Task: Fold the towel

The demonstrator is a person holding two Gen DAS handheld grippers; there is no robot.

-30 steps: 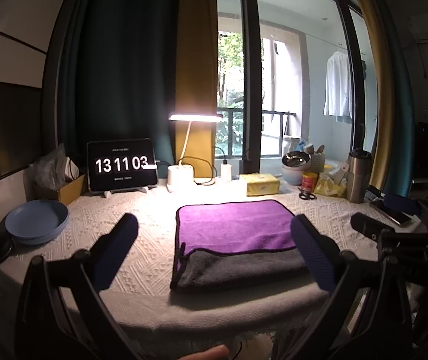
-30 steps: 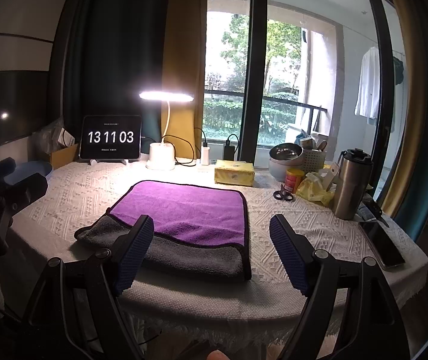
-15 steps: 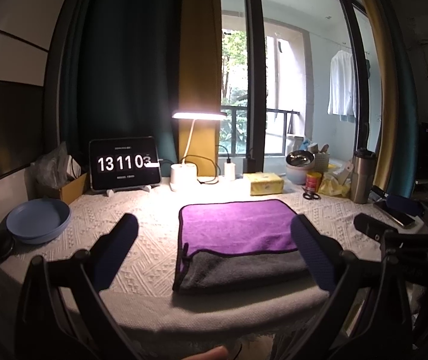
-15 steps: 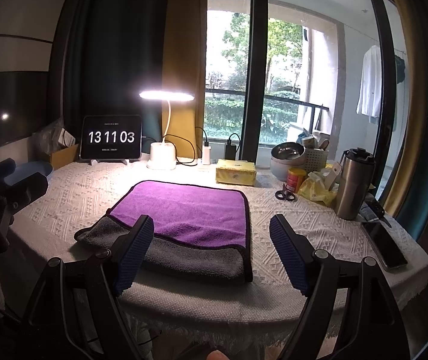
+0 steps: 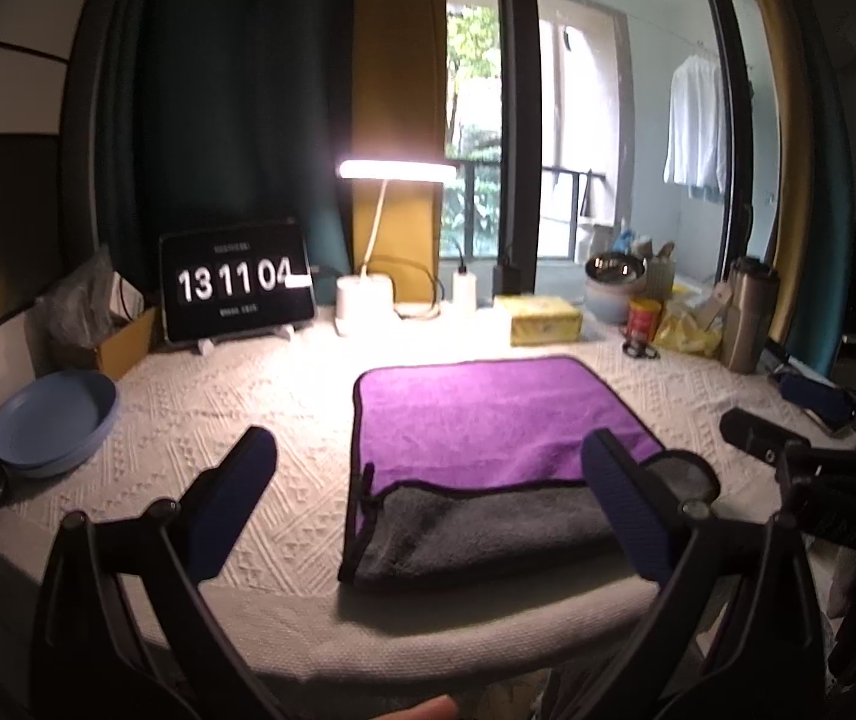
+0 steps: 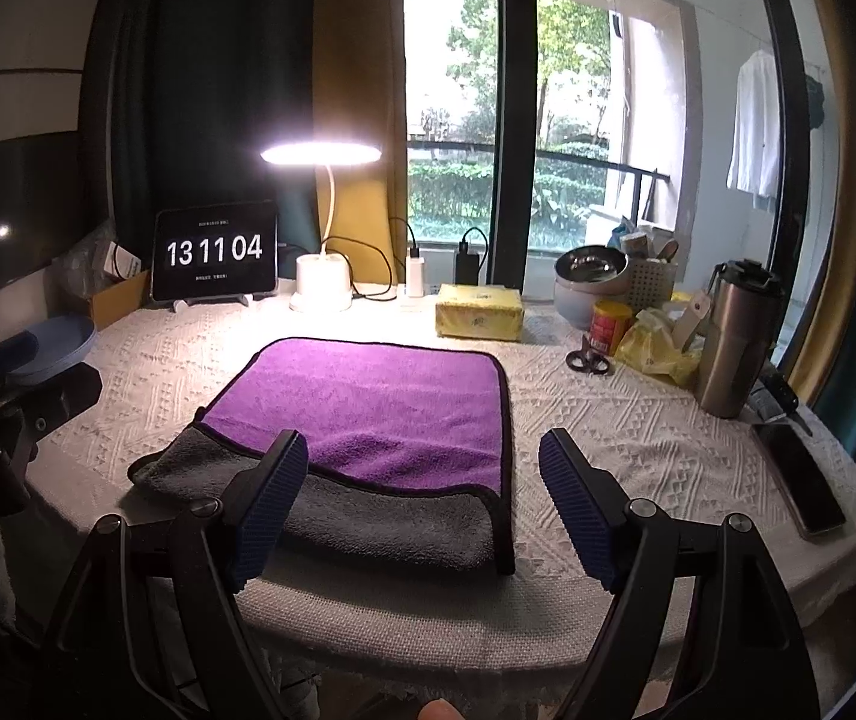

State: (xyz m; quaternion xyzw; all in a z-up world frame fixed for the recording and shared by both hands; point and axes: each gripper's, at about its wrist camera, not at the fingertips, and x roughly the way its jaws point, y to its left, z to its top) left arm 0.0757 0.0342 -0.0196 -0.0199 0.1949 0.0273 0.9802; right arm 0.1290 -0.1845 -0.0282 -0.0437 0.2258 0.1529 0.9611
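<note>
Nothing has shifted but the clock (image 6: 215, 252); one towel (image 5: 488, 456) — two grippers, left gripper (image 5: 428, 504) and right gripper (image 6: 425, 498), spread, empty.

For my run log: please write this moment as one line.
towel: folded once, flat on table | left gripper: open, empty | right gripper: open, empty

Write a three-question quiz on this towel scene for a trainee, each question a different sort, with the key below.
1. True or false: the left tongs are shut on the folded purple and grey microfibre towel.
2. Multiple choice: what lies on the white knitted tablecloth between the yellow tissue pack and the steel travel tumbler? A) black scissors B) a spoon C) a remote.
3. Fill in: the tablet clock beside the lit white desk lamp reads ____.

Key: 1 false, both the left and right tongs hang open short of the towel; 2 A; 3 13 11 04.
</note>
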